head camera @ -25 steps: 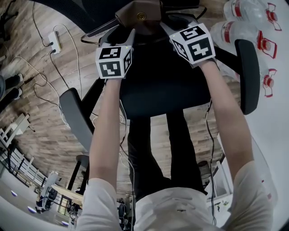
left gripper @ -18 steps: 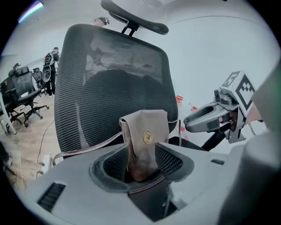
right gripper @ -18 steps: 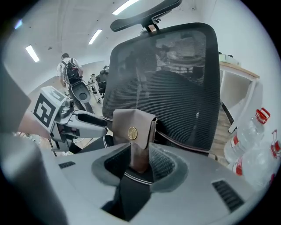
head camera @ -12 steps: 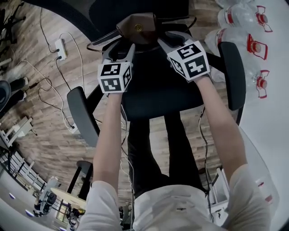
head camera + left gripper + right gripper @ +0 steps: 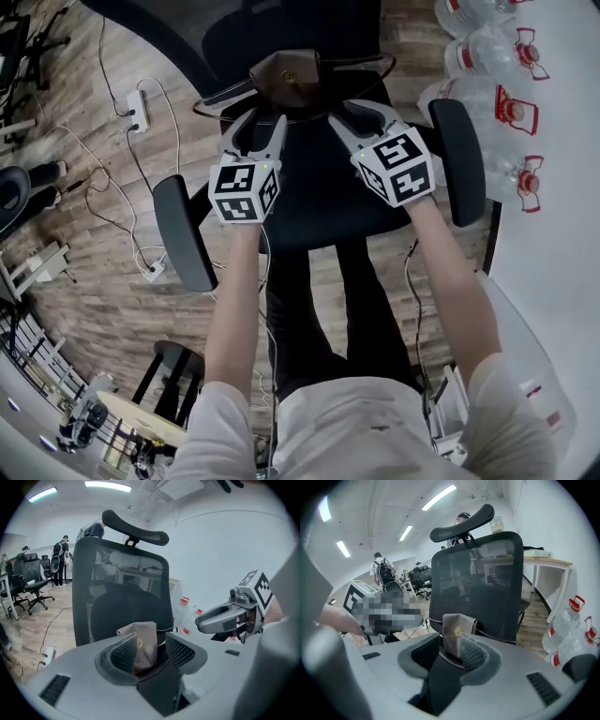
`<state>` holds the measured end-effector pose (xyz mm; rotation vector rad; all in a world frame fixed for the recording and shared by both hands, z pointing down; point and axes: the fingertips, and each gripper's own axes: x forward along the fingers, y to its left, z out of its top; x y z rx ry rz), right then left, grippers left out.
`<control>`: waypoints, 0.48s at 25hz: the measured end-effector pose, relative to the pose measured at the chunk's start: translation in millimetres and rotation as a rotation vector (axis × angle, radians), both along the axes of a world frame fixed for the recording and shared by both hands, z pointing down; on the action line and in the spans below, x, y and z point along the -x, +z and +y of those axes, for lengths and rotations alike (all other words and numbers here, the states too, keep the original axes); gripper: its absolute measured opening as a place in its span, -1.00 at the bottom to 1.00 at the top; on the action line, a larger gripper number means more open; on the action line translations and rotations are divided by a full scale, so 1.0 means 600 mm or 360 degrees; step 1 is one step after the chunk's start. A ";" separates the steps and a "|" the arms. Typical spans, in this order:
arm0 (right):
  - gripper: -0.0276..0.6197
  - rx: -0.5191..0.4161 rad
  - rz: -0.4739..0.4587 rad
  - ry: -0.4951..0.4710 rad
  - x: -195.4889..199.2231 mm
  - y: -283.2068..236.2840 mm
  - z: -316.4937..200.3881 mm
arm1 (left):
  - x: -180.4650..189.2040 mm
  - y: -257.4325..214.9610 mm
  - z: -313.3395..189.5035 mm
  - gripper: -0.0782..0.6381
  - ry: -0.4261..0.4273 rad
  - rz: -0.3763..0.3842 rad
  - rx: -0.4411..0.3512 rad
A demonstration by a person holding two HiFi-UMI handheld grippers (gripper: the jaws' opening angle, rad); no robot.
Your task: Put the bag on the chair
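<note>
Apparently placed: the brown bag point(image 5: 291, 77) stands on the chair point(image 5: 319, 197), and both our claws are open and empty.
Seen from our head, the bag sits at twelve o'clock on the seat, against the mesh backrest point(image 5: 117, 583), which likely props it upright. Our left gripper point(image 5: 261, 127), at seven o'clock from the bag, and our right gripper point(image 5: 361, 114), at five o'clock, hold their jaws wide apart, tips just short of the bag, gripping nothing.
</note>
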<state>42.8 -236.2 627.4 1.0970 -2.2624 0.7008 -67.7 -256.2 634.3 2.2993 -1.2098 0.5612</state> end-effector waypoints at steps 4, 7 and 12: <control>-0.49 -0.0040 -0.0035 -0.0021 0.002 -0.042 0.023 | -0.013 -0.045 0.029 -0.29 0.0009 0.0039 -0.0033; -0.50 -0.0059 -0.0041 -0.0061 0.003 -0.067 0.048 | -0.017 -0.077 0.056 -0.29 -0.0016 0.0068 -0.0039; -0.50 -0.0077 -0.0065 -0.0088 0.003 -0.116 0.076 | -0.023 -0.136 0.088 -0.29 -0.0014 0.0091 -0.0068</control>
